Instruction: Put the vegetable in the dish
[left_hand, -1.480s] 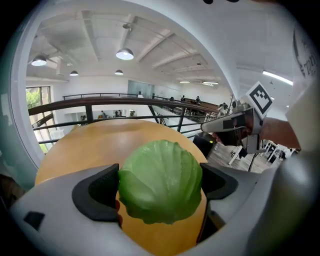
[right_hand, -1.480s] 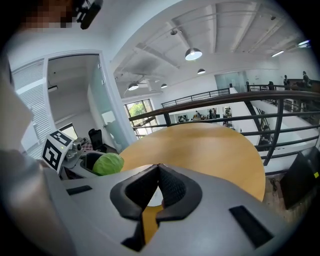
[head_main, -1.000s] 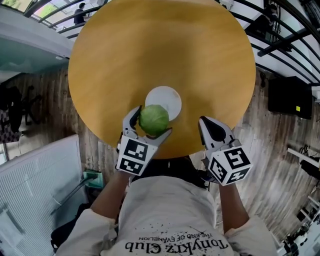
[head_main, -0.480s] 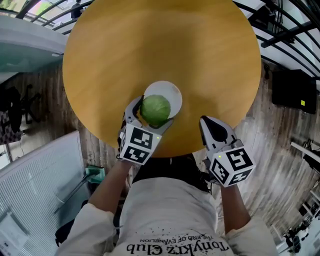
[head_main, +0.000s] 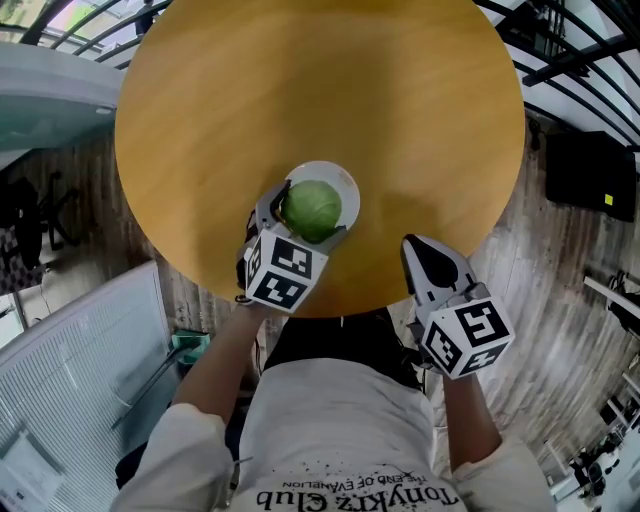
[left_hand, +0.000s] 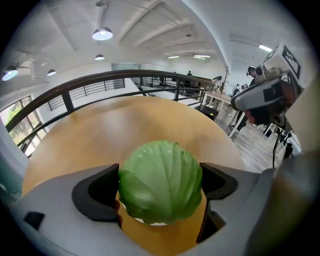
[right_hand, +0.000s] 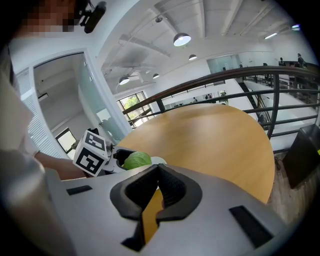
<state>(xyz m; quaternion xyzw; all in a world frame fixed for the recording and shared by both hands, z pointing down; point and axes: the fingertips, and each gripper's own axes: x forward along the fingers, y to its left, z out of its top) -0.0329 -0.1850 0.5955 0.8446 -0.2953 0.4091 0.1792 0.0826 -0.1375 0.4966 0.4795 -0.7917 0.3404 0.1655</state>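
Note:
A round green cabbage is clamped between the jaws of my left gripper, which holds it just over the white dish near the table's front edge. The left gripper view shows the cabbage filling the gap between both jaws, with a sliver of white dish under it. My right gripper hovers at the table's near right edge, shut with nothing in it. From the right gripper view I see the cabbage and the left gripper's marker cube at the left.
The round wooden table carries only the dish. Beyond its rim lie a plank floor, black railings at the upper right and a white panel at the lower left. The person's torso is below the grippers.
My left gripper has carried the cabbage forward from the table's near edge to over the white dish. The right gripper has stayed where it was, shut.

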